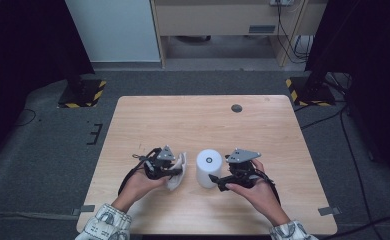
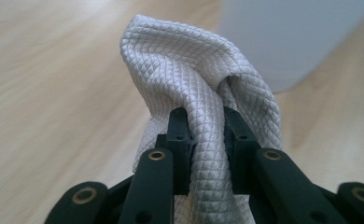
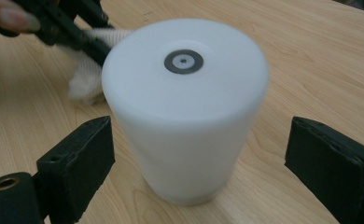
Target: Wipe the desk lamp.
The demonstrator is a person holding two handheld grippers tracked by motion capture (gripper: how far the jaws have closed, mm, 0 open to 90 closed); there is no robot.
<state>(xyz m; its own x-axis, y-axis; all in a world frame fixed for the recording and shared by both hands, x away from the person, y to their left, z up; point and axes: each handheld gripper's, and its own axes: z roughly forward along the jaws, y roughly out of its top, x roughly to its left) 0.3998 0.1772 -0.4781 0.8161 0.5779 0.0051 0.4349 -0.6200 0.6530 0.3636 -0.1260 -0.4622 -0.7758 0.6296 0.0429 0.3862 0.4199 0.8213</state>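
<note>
A white cylinder (image 1: 208,168) with a small grey ring on its top stands upright on the wooden table (image 1: 193,120), near the front middle. In the right gripper view the cylinder (image 3: 185,112) sits between the two black pads (image 3: 77,158) of my right gripper (image 3: 203,161), which is open with gaps on both sides. My right gripper (image 1: 216,181) is just right of the cylinder in the high view. My left gripper (image 2: 207,135) is shut on a white quilted cloth (image 2: 194,88). The cloth (image 1: 177,172) hangs just left of the cylinder, beside my left gripper (image 1: 174,171).
A small dark round disc (image 1: 236,108) lies at the table's far right part. Black stands with yellow-black striped bases (image 1: 83,92) flank the table's far corners on the grey floor. A wooden cabinet (image 1: 218,20) stands behind.
</note>
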